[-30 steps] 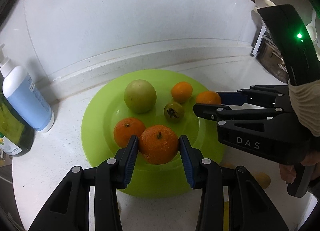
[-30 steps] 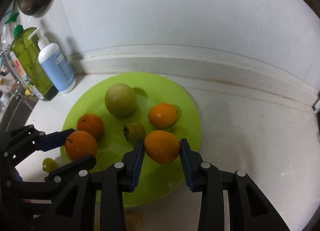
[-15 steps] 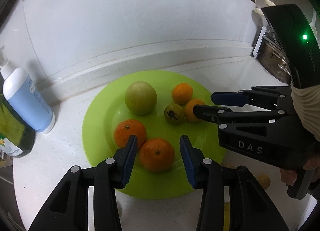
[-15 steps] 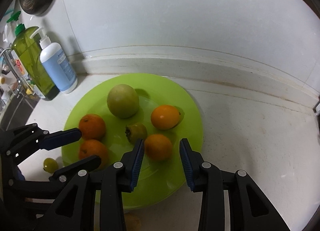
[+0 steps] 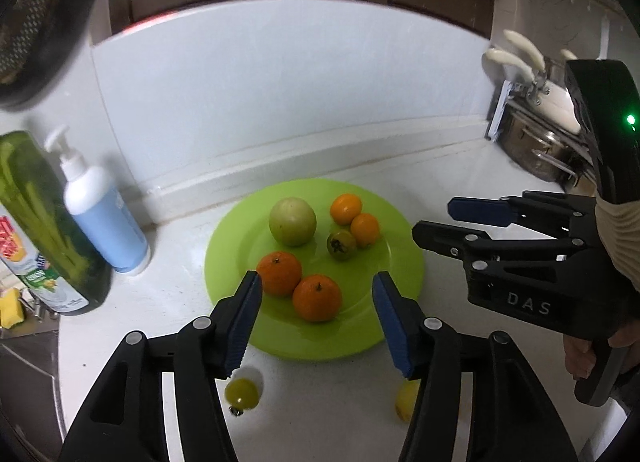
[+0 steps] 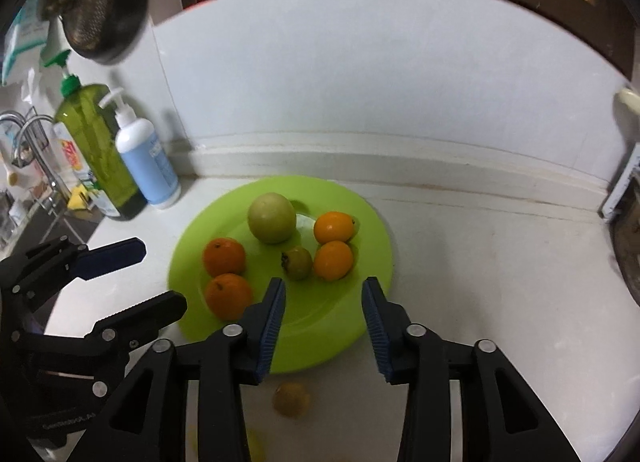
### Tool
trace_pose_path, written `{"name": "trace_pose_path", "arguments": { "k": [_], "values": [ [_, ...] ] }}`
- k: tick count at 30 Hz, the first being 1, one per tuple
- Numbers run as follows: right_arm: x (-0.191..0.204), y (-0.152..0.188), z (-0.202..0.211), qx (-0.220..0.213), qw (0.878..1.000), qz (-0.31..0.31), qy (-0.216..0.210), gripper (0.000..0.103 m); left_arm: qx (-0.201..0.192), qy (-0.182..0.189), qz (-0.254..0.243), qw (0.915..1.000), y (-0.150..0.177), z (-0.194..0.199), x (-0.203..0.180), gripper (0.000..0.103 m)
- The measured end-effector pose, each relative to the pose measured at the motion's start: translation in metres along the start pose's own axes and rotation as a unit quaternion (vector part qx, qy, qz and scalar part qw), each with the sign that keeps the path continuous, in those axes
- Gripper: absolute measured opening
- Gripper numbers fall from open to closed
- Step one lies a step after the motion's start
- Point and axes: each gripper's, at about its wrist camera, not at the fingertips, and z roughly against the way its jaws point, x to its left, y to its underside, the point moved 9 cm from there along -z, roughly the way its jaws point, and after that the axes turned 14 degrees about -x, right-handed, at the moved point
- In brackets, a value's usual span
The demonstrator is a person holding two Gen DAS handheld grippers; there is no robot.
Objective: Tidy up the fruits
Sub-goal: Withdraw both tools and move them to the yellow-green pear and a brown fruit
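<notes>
Since a second ago, both of our grippers have let go and pulled back and up from the plate [image 5: 240, 230]. The tangerine [image 5: 317, 297] once held by the left gripper [image 5: 316, 318] now sits on the plate against another, and the orange [image 6: 333, 259] from the right gripper [image 6: 323, 320] rests beside the small green fruit [image 6: 297, 262]. Both sets of jaws have just been opening and stand released, nothing between the pads.

We judge the drop finished, with more fruit left on the counter: a yellow-green fruit [image 5: 241, 392] under the left finger, a yellow one [image 5: 405, 398] by the right finger, and a brownish one [image 6: 291, 399] in the right view. To do the next pick well, we should widen the jaws before descending, straddle one fruit squarely, and close gently so it doesn't roll off.

The yellow fruit is half hidden behind our finger, and we cannot tell whether it and the brownish one are the same. A yellowish smear at the right view's bottom edge is too blurred to name.
</notes>
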Motion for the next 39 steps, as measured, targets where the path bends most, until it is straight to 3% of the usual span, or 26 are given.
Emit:
{"name": "trace_pose_path", "arguments": {
  "k": [10,17,25,39],
  "values": [
    [0.007,-0.006,0.063,-0.049,0.999,0.006,0.023,0.059,-0.036,-0.005,0.000,0.9993,-0.012,0.047,-0.003,0.074],
    [0.007,-0.002,0.097,-0.065,0.997,0.003,0.035,0.061,-0.051,-0.013,-0.009,0.9986,-0.009,0.074,-0.014,0.085],
    [0.008,0.010,0.123,-0.077,0.996,0.007,0.048,0.061,-0.055,-0.010,-0.018,0.9983,0.005,0.094,-0.027,0.088],
    [0.001,0.063,0.128,-0.035,0.998,0.006,0.047,0.061,-0.035,0.013,-0.038,0.9986,0.045,0.090,-0.054,0.091]
  ]
}}
